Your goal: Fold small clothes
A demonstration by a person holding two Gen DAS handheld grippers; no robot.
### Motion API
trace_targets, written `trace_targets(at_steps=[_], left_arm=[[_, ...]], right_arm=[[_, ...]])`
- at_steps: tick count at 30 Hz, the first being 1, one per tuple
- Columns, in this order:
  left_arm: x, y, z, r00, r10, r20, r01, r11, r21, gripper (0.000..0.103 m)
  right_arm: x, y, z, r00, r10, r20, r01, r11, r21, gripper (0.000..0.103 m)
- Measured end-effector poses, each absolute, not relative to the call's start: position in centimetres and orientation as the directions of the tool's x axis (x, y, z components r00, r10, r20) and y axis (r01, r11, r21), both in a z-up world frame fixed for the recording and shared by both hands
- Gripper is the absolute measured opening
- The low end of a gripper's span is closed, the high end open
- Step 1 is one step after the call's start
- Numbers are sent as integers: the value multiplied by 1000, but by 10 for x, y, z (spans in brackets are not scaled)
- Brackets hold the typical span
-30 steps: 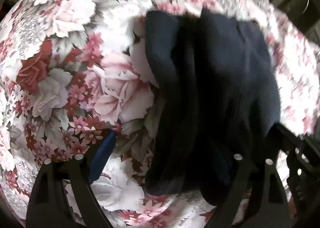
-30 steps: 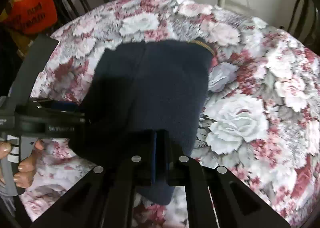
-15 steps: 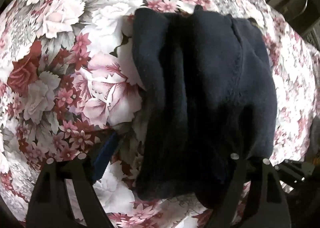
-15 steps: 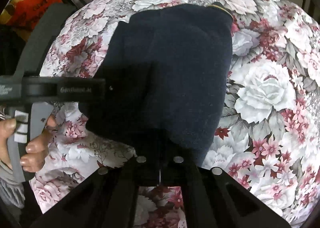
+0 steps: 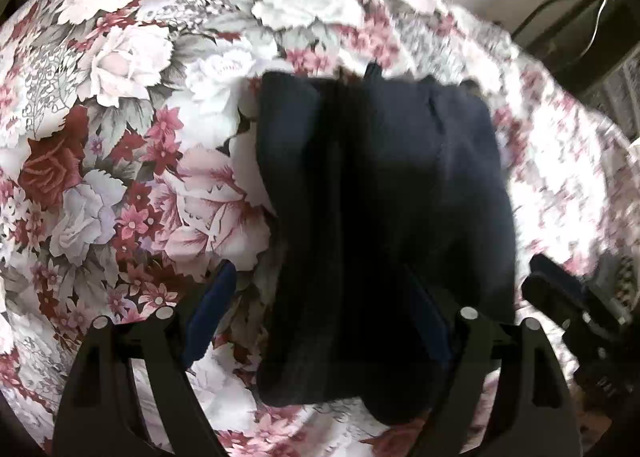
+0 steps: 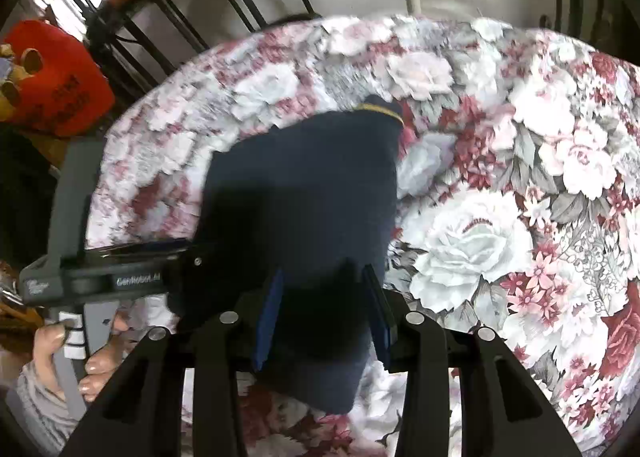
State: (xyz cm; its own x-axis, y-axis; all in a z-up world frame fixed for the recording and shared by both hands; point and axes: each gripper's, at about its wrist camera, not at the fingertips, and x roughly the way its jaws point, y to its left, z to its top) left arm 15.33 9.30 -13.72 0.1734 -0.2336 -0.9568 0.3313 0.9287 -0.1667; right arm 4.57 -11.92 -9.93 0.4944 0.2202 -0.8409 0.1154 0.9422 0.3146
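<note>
Through the left wrist camera, your left hand-held gripper [image 5: 320,317] stands wide open above the folded dark navy fleece garment [image 5: 384,217], which lies on the rose-patterned floral cloth surface [image 5: 120,137]; its pads grip nothing. Through the right wrist camera, your right hand-held gripper [image 6: 324,317] is opening, the garment's near edge [image 6: 316,337] between its blue pads, apparently released. Your left hand [image 6: 72,353] holds the other gripper's grey handle.

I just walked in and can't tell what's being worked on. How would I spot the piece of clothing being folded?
Look at the table under the rose-print cloth. In the middle of it lies the garment, a dark navy piece folded into a thick rectangle. It is the only plain dark thing on the flowers, with a thin yellow trim line at its far end.
</note>
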Motion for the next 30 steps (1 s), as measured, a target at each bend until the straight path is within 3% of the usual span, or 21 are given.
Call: trace_targets(at_steps=[3, 6, 30], left_arm=[[154, 84, -154, 168, -201, -965, 334, 933, -136, 84], [154, 80, -156, 165, -194, -967, 327, 936, -132, 84], [142, 41, -109, 262, -214, -941, 376, 921, -104, 83]], right_arm=[[49, -122, -125, 437, 203, -876, 151, 944, 294, 48], [50, -132, -132, 426, 261, -866, 191, 910, 368, 50], [27, -146, -86, 555, 229, -800, 233, 880, 414, 62]])
